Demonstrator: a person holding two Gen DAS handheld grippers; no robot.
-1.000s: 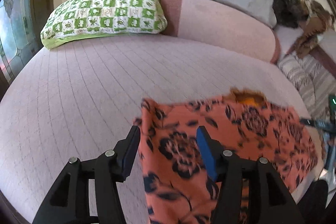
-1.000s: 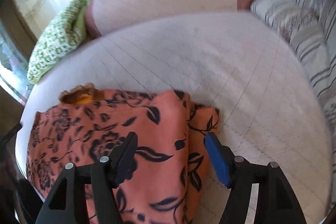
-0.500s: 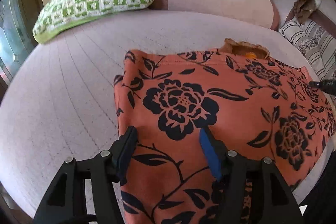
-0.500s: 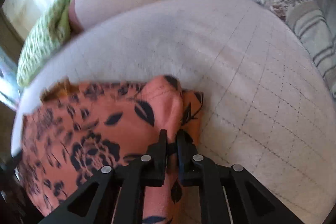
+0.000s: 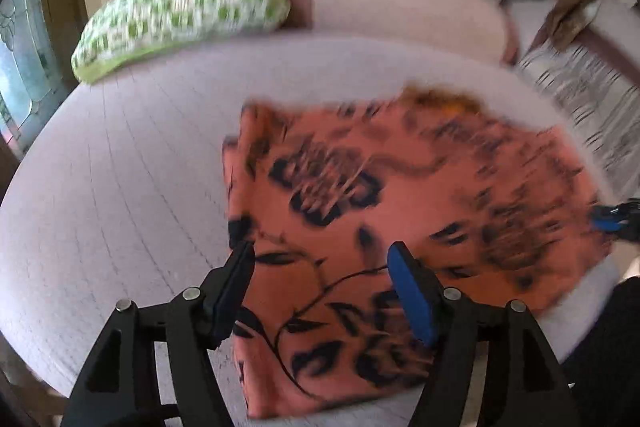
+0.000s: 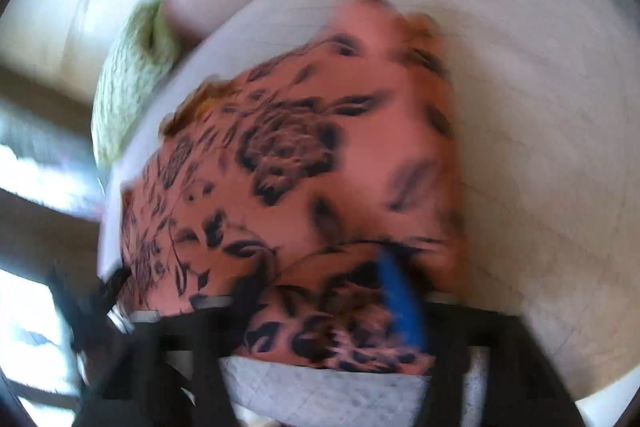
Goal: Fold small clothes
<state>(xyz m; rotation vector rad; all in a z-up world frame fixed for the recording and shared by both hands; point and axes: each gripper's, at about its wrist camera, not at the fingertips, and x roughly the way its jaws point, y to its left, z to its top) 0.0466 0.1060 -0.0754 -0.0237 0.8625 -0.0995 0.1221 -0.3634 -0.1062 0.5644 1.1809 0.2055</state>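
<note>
An orange flowered garment [image 5: 400,195] lies spread flat on the bed [image 5: 120,187]. Left tongs [image 5: 320,263] have just been opening, spread above its near edge; right tongs [image 6: 320,279] (blurred) have just reopened over cloth, nothing visibly pinched. A hasty regrasp could rumple the fold.

Right wrist view badly motion-blurred; right gripper [image 6: 320,291] fingers smeared, grip on orange garment [image 6: 304,163] unclear.

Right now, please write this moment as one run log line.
stage: folding | orange floral garment: flat on bed | left hand-held gripper: open, jaws opening, over garment | right hand-held gripper: blurred, jaws opening
</note>
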